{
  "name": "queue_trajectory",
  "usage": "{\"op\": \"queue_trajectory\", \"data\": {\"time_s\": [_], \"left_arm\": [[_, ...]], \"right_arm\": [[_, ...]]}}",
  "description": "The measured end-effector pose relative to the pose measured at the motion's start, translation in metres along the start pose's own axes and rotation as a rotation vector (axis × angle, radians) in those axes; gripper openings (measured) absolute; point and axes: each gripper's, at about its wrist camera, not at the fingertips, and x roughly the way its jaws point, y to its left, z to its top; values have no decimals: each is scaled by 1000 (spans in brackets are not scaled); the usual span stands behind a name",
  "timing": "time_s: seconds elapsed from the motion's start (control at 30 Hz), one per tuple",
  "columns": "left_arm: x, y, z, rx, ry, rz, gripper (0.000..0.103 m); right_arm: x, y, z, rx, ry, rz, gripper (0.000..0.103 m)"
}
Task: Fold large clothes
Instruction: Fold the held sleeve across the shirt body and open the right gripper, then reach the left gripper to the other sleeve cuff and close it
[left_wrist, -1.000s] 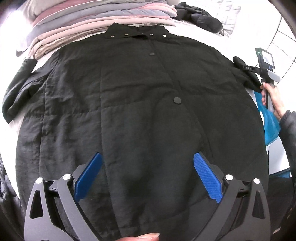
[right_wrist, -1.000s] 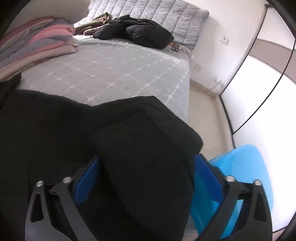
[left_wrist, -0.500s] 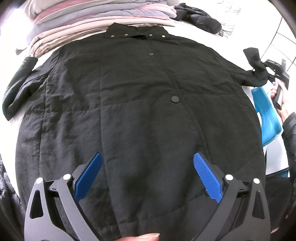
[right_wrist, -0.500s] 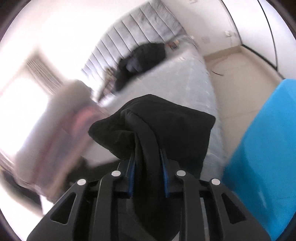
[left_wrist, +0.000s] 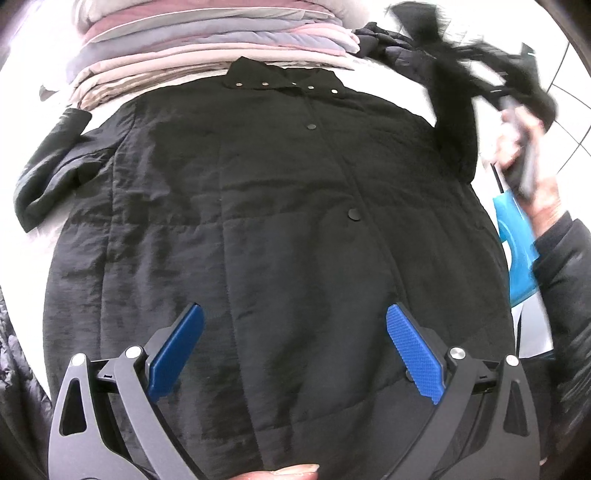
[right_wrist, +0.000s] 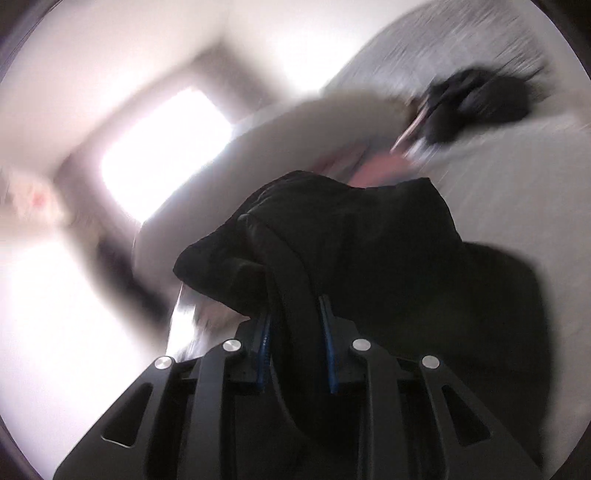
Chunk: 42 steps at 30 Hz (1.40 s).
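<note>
A long black quilted snap-front coat (left_wrist: 273, 221) is spread flat, front up, on the pale bed (left_wrist: 22, 258), its collar toward a stack of folded pink and grey bedding (left_wrist: 207, 48); the step in hand is judged to be the first sleeve fold. The coat's right-hand black sleeve (right_wrist: 332, 236) is lifted clear of the bed and is clamped in the right gripper (right_wrist: 295, 347), whose blue pads are seen closed on a thick bunch of the fabric with only the cloth's thickness between them; the jaws have just been easing slightly wider, yet the sleeve is shown between them, draped forward over the fingers. In the left wrist view that gripper and the person's hand (left_wrist: 517, 147) are blurred at the coat's right edge. The left gripper (left_wrist: 295, 347) is held wide open above the lower front of the coat, nothing between its blue pads; whether it touches the fabric cannot be told. The other sleeve (left_wrist: 55, 158) is left lying out to the side. The next move is judged to call for the held sleeve to be carried across the chest and laid flat before release; the body may need pinning by the open gripper so that it is not dragged.
</note>
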Motion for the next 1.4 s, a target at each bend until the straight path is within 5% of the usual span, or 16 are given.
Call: {"op": "queue_trajectory", "data": {"time_s": [0.07,0.17,0.33,0.47,0.57,0.7,0.8,0.87,0.9,0.93,1.0,1.13,1.27,1.4], "left_arm": [[-1,4,-1,-11,2,0,95],[-6,8,-3,-14,-1,-5,95],[-12,12,-5,-20,-10,-5,95],[-12,12,-5,-24,-14,-3,95],[-8,14,-6,-28,-4,16,95],[-7,22,-5,-58,0,23,95],[-8,26,-3,-73,-8,22,95],[-6,27,-4,-76,-7,36,95],[-4,28,-3,-79,-5,41,95],[-1,30,-3,-84,-1,47,95],[3,37,-3,-108,9,59,95],[0,51,0,-174,-12,49,95],[-10,71,4,-223,-45,49,95],[-33,113,16,-344,-183,-7,95]], "right_arm": [[59,5,-40,-14,209,5,54],[89,-1,-74,-7,322,-54,54],[64,18,-78,-134,241,-240,73],[64,31,-88,-281,276,-330,92],[80,-22,-93,-121,399,-416,94],[27,-44,-62,53,170,-336,94],[-5,-63,-37,62,49,-428,96],[9,-111,-42,152,191,-540,96],[21,-141,-56,206,296,-508,96],[12,-136,-59,129,214,-497,96],[15,-122,-52,132,260,-531,96],[2,-63,-45,25,205,-426,96],[15,-7,-75,-28,334,-197,96],[22,27,-122,4,474,-83,96]]}}
